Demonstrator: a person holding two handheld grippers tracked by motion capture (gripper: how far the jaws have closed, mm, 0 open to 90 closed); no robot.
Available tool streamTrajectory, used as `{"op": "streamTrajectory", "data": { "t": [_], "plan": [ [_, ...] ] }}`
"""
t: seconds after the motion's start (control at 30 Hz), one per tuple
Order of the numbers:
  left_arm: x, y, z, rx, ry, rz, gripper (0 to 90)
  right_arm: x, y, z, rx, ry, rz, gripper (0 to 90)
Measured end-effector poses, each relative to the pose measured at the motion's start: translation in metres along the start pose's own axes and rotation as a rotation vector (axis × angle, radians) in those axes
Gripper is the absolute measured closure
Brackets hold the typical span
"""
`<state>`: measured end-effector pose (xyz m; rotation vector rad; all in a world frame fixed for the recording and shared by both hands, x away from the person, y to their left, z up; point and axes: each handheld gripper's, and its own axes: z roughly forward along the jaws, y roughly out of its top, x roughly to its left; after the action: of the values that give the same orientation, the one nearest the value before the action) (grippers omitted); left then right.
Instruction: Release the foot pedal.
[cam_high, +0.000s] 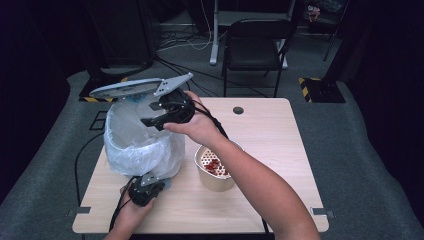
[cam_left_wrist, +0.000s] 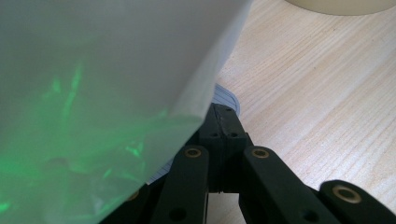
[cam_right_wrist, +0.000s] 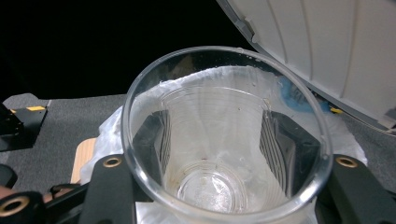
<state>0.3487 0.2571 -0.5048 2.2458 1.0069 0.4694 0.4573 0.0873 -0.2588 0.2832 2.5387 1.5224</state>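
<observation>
Clear ribbed plastic cup (cam_right_wrist: 226, 140) clamped in right gripper (cam_high: 159, 114) above bin (cam_high: 142, 142) lined with crinkly white bag; left gripper (cam_left_wrist: 223, 122) pinched tight at bin's base.

My left gripper (cam_high: 145, 192) sits low at the near edge of the table (cam_high: 260, 200), jaws closed together, hand behind it. My right gripper (cam_high: 162, 112) is raised above the table's left half, jaws clamped on a cup (cam_right_wrist: 226, 140), forearm reaching diagonally.
</observation>
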Motion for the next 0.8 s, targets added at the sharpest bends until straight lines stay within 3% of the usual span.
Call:
{"op": "streamTrajectory", "data": {
  "t": [0.37, 0.43, 0.5, 0.67, 0.8],
  "plan": [
    [0.000, 0.000, 0.000, -0.001, 0.000, -0.002, 90.0, -0.002, 0.000, 0.024, 0.005, -0.024, 0.050, 36.4],
    [0.000, 0.000, 0.000, 0.000, 0.000, -0.001, 90.0, -0.001, -0.001, 0.029, -0.007, -0.035, 0.075, 20.6],
    [0.000, 0.000, 0.000, 0.001, -0.001, -0.001, 90.0, 0.004, -0.003, 0.034, -0.001, -0.046, 0.066, 6.3],
    [-0.001, 0.001, 0.000, 0.002, -0.002, -0.006, 90.0, 0.006, -0.008, 0.029, -0.010, -0.073, 0.065, 1.6],
    [0.000, 0.002, 0.001, 0.002, -0.006, 0.004, 90.0, 0.004, -0.011, 0.012, -0.018, -0.080, 0.063, 2.9]
  ]
}}
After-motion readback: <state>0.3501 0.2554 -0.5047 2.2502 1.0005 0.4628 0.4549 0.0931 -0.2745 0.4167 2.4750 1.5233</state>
